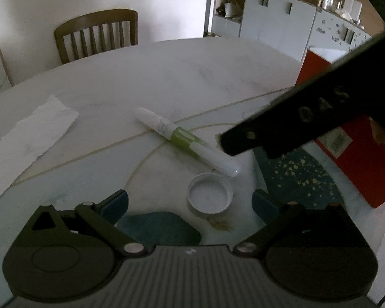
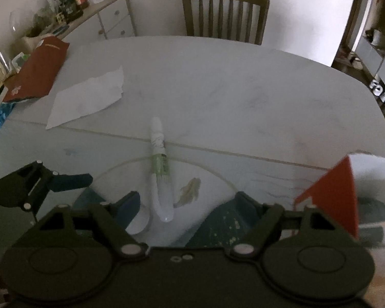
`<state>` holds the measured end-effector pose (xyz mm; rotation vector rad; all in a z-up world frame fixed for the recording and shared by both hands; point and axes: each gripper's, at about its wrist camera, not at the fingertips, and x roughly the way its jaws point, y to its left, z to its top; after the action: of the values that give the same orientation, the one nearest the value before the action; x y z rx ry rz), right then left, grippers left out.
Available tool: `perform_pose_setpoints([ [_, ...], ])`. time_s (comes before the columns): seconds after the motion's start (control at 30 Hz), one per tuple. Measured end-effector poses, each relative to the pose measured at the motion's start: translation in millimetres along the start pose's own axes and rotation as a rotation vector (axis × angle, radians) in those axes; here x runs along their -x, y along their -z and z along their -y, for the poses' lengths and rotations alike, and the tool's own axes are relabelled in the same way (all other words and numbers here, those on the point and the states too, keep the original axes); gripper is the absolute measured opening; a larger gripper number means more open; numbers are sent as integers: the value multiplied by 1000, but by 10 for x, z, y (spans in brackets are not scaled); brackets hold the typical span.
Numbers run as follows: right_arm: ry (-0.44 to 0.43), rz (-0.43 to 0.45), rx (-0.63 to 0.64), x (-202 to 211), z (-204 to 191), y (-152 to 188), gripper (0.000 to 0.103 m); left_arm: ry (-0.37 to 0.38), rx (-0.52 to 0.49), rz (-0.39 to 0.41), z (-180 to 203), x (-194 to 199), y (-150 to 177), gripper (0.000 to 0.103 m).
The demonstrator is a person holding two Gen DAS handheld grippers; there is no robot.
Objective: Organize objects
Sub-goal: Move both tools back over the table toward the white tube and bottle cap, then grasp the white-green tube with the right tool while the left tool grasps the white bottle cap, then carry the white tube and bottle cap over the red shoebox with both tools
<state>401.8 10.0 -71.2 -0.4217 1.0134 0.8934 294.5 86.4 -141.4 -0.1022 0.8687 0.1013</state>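
In your left view, the tube lay on the table, just behind the cap. It looked light, stiff and smooth, so it could roll; I would take it across the green band. Your left gripper was released, nothing between its fingers. The right gripper crossed the view and hid part of the red box.

In your right view, the tube lay between the wide, empty fingers of your right gripper. The cap was mostly hidden behind one finger. The picture was dim and blurred.
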Motion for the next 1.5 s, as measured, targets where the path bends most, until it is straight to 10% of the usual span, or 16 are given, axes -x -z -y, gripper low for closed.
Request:
perform_pose_setpoints([
  [0.4, -41, -37, 24, -354, -80, -178, 69, -29, -66, 26, 104, -112, 72, 100],
  [0.9, -44, -55, 87, -503, -261, -287, 30, -31, -72, 53, 156, -36, 46, 38],
  [1.5, -6, -76, 50, -246, -370, 31, 19, -79, 85, 8, -211, 221, 143, 38],
])
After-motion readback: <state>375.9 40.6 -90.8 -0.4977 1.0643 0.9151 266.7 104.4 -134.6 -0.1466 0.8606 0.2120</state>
